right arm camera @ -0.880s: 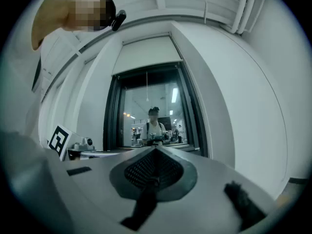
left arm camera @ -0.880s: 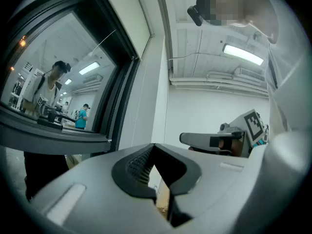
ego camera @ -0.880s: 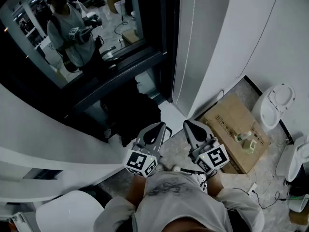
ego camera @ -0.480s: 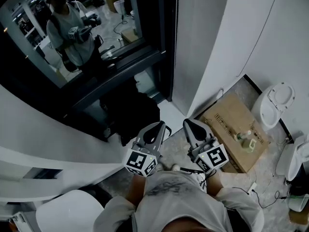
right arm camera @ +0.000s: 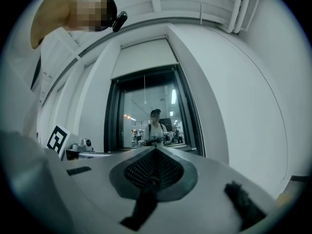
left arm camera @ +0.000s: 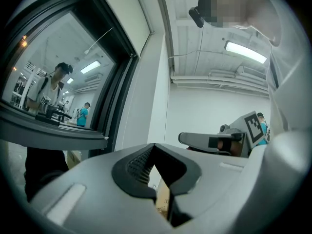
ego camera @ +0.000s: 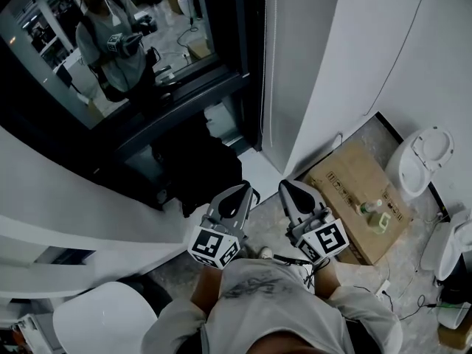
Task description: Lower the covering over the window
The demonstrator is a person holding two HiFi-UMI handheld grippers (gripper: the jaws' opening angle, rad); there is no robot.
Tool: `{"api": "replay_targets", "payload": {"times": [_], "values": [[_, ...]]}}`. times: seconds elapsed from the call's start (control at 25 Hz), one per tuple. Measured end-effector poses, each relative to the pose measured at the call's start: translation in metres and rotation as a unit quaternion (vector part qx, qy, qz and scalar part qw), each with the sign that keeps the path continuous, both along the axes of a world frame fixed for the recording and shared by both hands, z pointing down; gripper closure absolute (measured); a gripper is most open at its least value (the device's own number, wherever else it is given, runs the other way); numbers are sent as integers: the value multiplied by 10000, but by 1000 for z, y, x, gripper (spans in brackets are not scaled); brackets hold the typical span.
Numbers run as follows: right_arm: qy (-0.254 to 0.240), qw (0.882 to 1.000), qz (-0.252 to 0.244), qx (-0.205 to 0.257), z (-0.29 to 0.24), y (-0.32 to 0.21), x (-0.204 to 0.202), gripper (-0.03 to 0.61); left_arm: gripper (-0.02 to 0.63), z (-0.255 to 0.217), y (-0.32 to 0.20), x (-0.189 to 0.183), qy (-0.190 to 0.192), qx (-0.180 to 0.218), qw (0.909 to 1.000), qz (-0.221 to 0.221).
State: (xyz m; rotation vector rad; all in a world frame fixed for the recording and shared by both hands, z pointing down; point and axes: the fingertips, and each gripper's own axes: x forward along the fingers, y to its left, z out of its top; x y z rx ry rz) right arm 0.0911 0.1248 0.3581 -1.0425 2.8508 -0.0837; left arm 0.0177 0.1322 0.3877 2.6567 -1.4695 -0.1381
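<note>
The dark-framed window (ego camera: 110, 43) fills the upper left of the head view and mirrors a person who holds grippers. In the right gripper view the window (right arm camera: 151, 116) stands straight ahead, with a white shade (right arm camera: 146, 57) rolled down only over its top part and a thin cord (right arm camera: 144, 89) hanging in the glass. Both grippers are held side by side close to the person's body, pointing level toward the window and well short of it. My left gripper (ego camera: 243, 192) is shut and empty. My right gripper (ego camera: 286, 189) is shut and empty too.
A flat cardboard box (ego camera: 354, 198) with a small bottle (ego camera: 371, 209) lies on the floor at the right, beside white round fixtures (ego camera: 424, 157). A dark bag (ego camera: 199, 168) sits under the window. A white curved ledge (ego camera: 74, 220) and a white chair (ego camera: 103, 319) are at the left.
The head view has shifted slightly, so the window sits a little higher in the picture. Both grippers keep their place and stay shut.
</note>
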Motion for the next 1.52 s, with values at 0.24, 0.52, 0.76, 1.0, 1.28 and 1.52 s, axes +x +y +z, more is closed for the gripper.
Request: {"api": "replay_targets", "payload": {"times": [0.24,0.52,0.76,1.0,1.28,1.52], "values": [[-36,9999,-105,-13,0,-4,7,561,612,2,-3,11,-32,-44,10000,-33],[-26,9999,-113,-4,-1,-25,6,561,612,0,-23,12,6,-30,10000,-8],[47,10000,-43,-11,2,-55,-6,561,612,1,-54,1,76,-18,10000,59],[94,10000,14,-17,4,-89,-23,561,612,3,-89,-16,123,-41,9998,118],[142,9998,110,-98,6,-125,-45,561,612,3,-126,-37,150,-48,9997,201],[234,9993,267,-133,9,-148,-60,561,612,5,-152,-52,174,-61,9993,317]]}}
